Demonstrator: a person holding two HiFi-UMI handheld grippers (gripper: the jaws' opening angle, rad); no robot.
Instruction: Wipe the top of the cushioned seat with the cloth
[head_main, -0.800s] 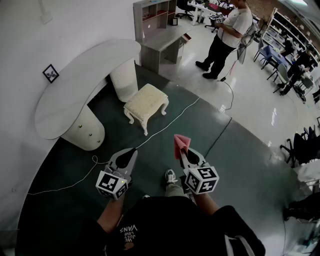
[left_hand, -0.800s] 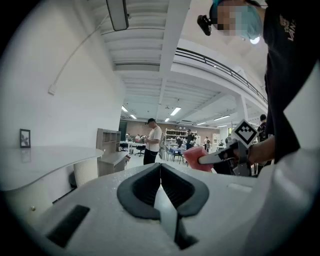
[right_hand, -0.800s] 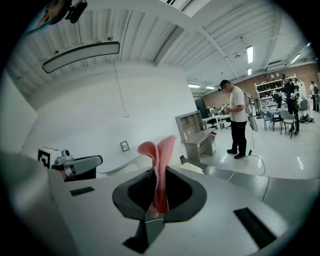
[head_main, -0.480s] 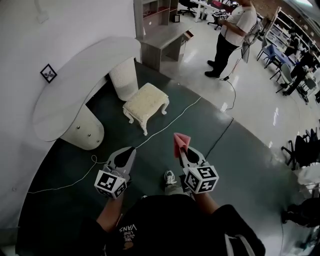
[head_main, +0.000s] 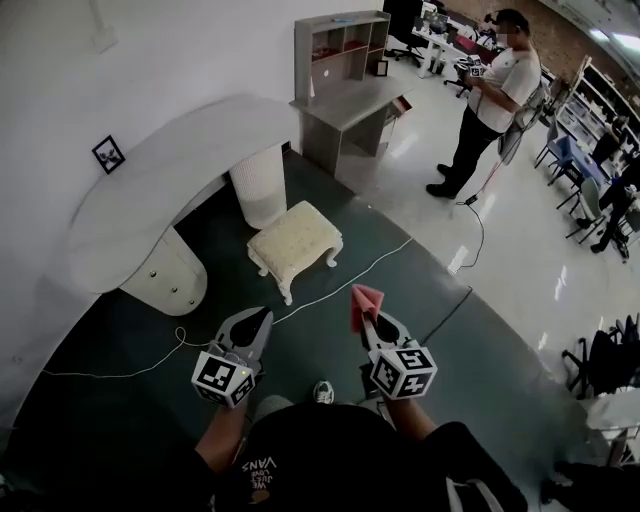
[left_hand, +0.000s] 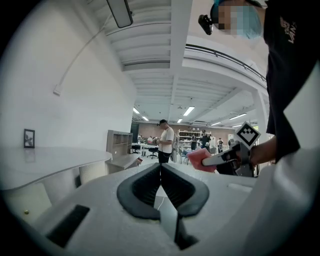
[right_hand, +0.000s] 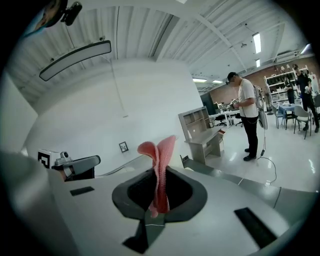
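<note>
While nearer the cushioned seat (head_main: 295, 238) than before — right gripper (head_main: 366, 316) clamped on cloth (head_main: 362, 300), left gripper (head_main: 264, 316) closed.

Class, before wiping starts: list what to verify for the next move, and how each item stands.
1. Cloth clamped in the right hand-held gripper: ok, jaws shut on it.
2. Left hand-held gripper free: ok, jaws together, nothing between them.
3. Top of the cushioned seat bare: ok, nothing lies on it.
4. Cloth touching the seat: not ok, it is in the air, short of it.
5. Floor towards the seat: not ok, a white cable crosses it.
6. Cloth damp or dry: cannot tell.
</note>
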